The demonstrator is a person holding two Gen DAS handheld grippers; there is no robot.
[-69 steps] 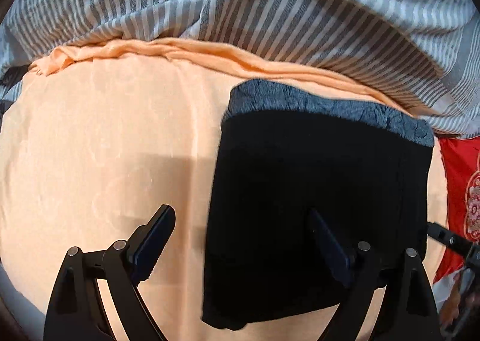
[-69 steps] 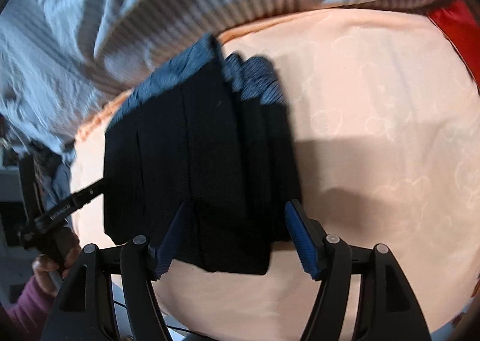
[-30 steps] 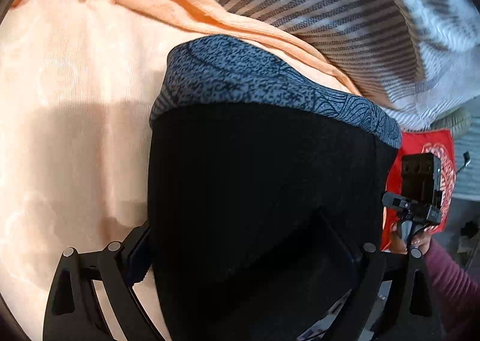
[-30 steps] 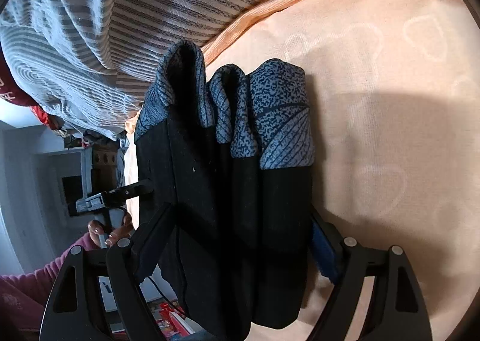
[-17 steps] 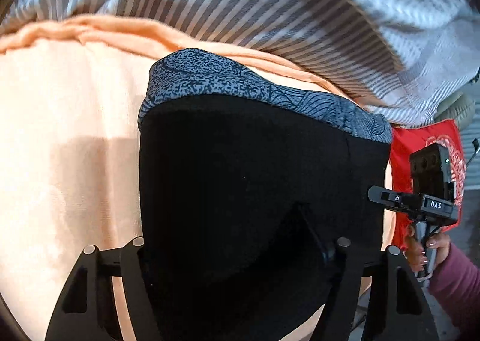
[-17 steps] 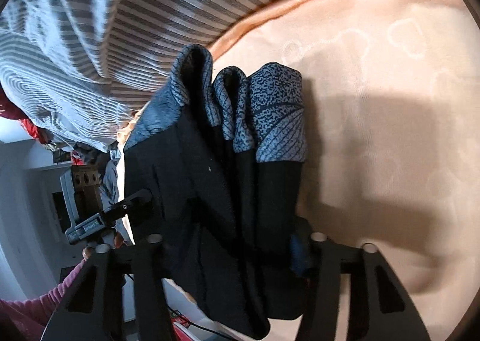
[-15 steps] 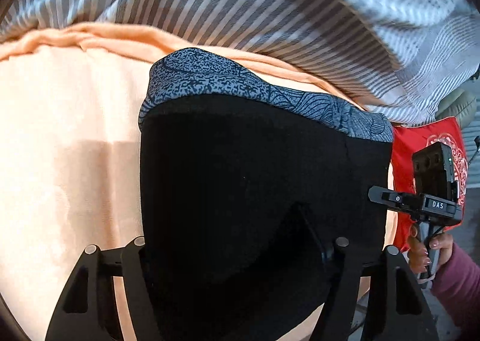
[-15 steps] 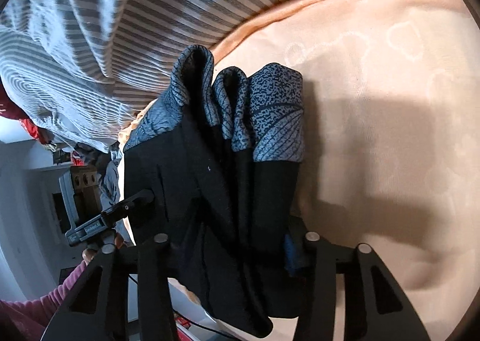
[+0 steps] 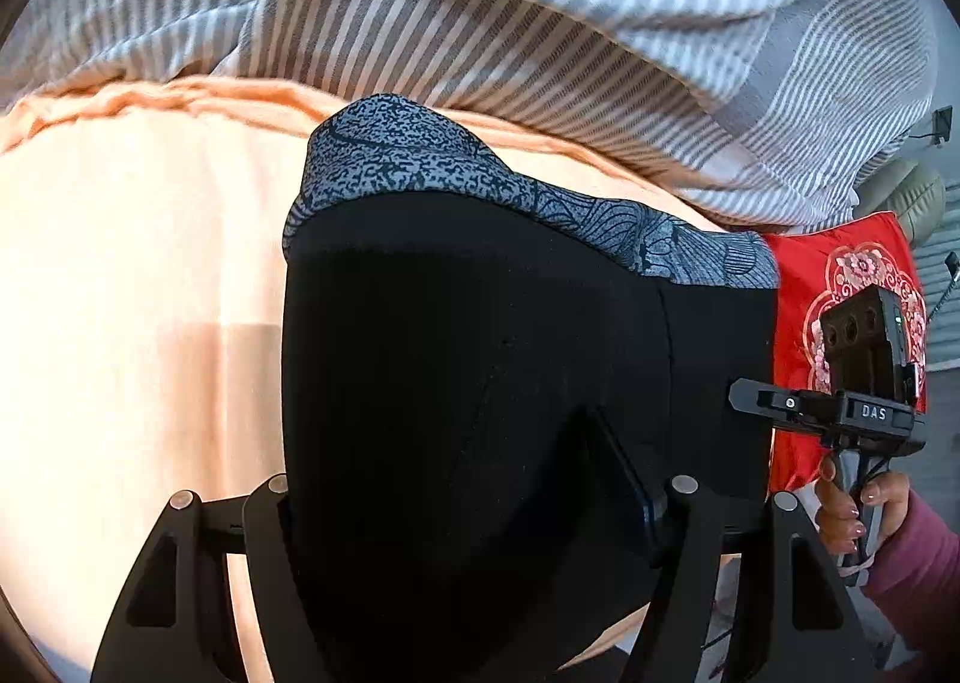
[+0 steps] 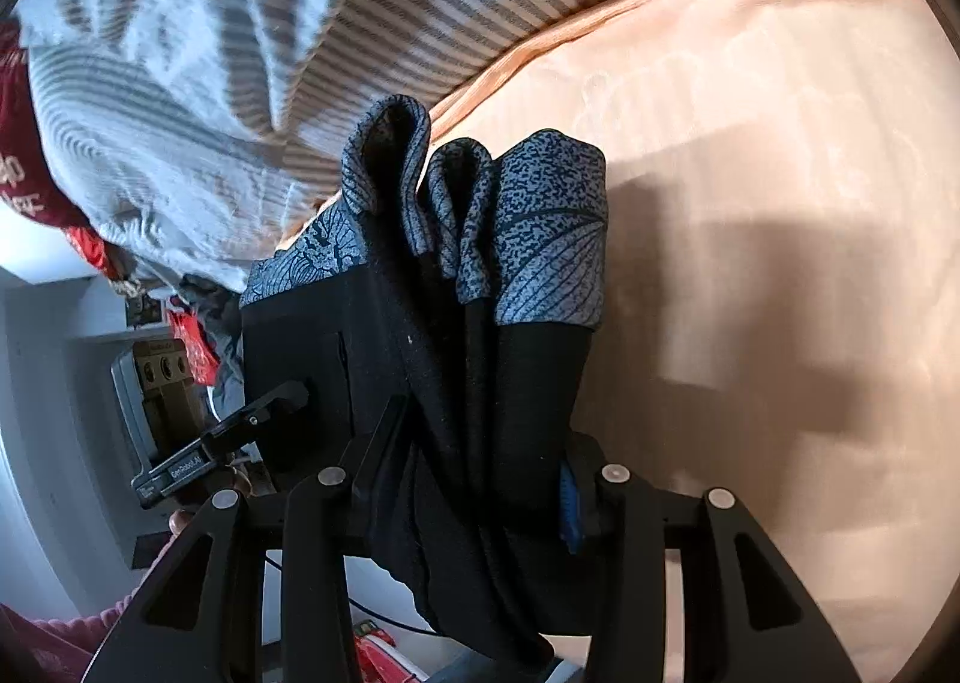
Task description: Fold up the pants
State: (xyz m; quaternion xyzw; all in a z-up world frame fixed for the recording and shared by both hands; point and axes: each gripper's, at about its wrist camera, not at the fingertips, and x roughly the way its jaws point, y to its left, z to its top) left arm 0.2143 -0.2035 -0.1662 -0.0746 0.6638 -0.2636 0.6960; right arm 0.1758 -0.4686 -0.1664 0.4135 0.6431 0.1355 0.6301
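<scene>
The folded black pants (image 9: 480,371) with a blue-grey patterned waistband (image 9: 420,167) are held up off the peach bedsheet (image 9: 120,293). My left gripper (image 9: 462,479) is shut on the pants' near left edge. My right gripper (image 10: 474,461) is shut on the stacked layers (image 10: 480,323) of the right edge; the waistband folds (image 10: 540,227) stand up in front of it. Each gripper shows in the other's view, the right one (image 9: 864,383) at the pants' right side and the left one (image 10: 222,437) at their left.
A grey-and-white striped duvet (image 9: 540,23) is bunched along the far side of the bed. A red embroidered cushion (image 9: 840,287) lies at the right. The peach sheet (image 10: 780,203) stretches out to the right of the pants.
Both grippers closed on the near edge of the folded pants and lifted the bundle off the sheet. In the last half second the pants shifted only slightly.
</scene>
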